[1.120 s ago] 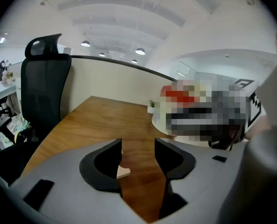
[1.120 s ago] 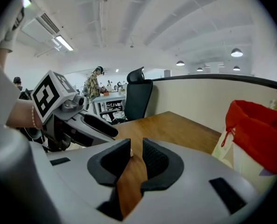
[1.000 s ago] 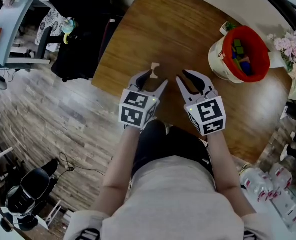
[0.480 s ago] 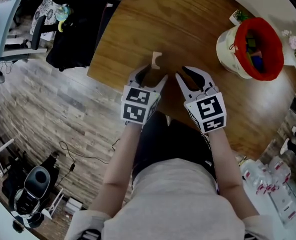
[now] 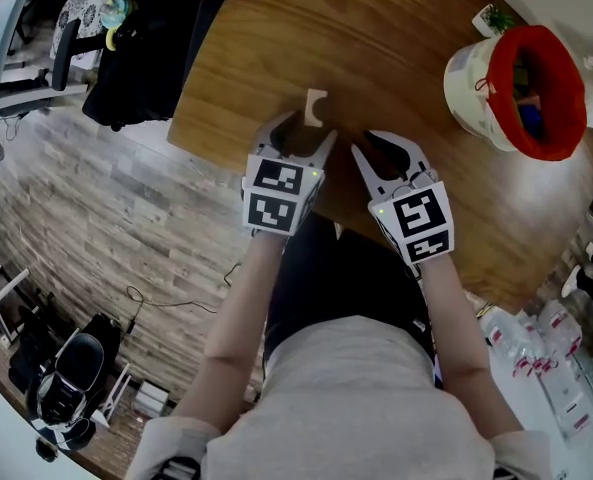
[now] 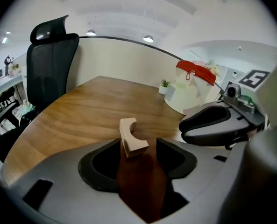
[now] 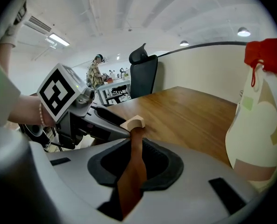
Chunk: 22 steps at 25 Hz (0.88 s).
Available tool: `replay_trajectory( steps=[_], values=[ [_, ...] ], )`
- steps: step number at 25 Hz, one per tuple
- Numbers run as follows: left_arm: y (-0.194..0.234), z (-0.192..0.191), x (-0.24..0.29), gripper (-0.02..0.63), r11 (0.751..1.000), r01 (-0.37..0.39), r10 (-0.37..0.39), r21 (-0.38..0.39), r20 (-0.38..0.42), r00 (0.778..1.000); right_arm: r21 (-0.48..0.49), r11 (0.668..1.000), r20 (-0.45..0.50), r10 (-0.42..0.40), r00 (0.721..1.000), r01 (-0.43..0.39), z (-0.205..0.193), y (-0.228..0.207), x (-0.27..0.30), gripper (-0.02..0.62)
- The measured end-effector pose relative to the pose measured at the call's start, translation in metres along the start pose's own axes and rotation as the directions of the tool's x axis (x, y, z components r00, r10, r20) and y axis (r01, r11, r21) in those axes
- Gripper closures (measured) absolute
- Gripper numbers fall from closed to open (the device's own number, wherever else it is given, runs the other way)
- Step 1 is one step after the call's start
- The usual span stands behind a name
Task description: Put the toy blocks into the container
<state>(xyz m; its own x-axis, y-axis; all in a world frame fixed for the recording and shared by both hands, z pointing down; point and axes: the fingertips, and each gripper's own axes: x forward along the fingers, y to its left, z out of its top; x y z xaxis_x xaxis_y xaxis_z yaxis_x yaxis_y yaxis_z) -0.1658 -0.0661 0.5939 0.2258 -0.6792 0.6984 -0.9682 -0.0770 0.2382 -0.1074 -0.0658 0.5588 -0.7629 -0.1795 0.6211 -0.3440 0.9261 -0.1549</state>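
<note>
The left claw (image 5: 304, 130) is held wide open over the near edge of the wooden table (image 5: 376, 38), pointing forward and down; its jaws have just been closing slightly and remain far apart. A pale wooden toy block (image 5: 316, 106) with a curved notch cut in one side stands on the table at the mouth of this claw. In the left gripper view the block (image 6: 131, 135) sits centred just ahead of the two dark pads (image 6: 101, 164), and neither pad touches it, so the left claw holds nothing. The right claw (image 5: 369, 146) hovers just beside the left one, also angled down at the table. In the right gripper view its jaws stand only a narrow way apart, and the gap (image 7: 134, 141) shows bare table – nothing is gripped or contacted. The same block (image 7: 133, 121) appears beyond the right claw's tips, next to the left claw's finger. The container (image 5: 471, 83) – a cream bucket with a red lining folded over its rim – stands on the far right part of the table, well apart from both claws and from the loose block. Coloured blocks (image 5: 528, 118) already lie inside it. A small potted plant (image 5: 496, 16) stands just behind the container, and a black office chair (image 6: 54, 64) stands at the far left side of the table.
</note>
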Motion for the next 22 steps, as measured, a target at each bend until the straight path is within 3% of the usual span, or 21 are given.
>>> replay_trajectory(
  steps=[10, 22],
  values=[
    [0.004, -0.002, 0.005, 0.419, 1.000, -0.008, 0.008, -0.014, -0.005, 1.000, 0.010, 0.999, -0.003, -0.039, 0.999, 0.039, -0.002, -0.008, -0.004, 0.535],
    [-0.002, -0.001, 0.001, 0.434, 1.000, 0.015, -0.015, 0.017, -0.020, 1.000, -0.002, 0.997, 0.007, -0.076, 0.997, 0.076, 0.002, -0.014, -0.013, 0.543]
  ],
)
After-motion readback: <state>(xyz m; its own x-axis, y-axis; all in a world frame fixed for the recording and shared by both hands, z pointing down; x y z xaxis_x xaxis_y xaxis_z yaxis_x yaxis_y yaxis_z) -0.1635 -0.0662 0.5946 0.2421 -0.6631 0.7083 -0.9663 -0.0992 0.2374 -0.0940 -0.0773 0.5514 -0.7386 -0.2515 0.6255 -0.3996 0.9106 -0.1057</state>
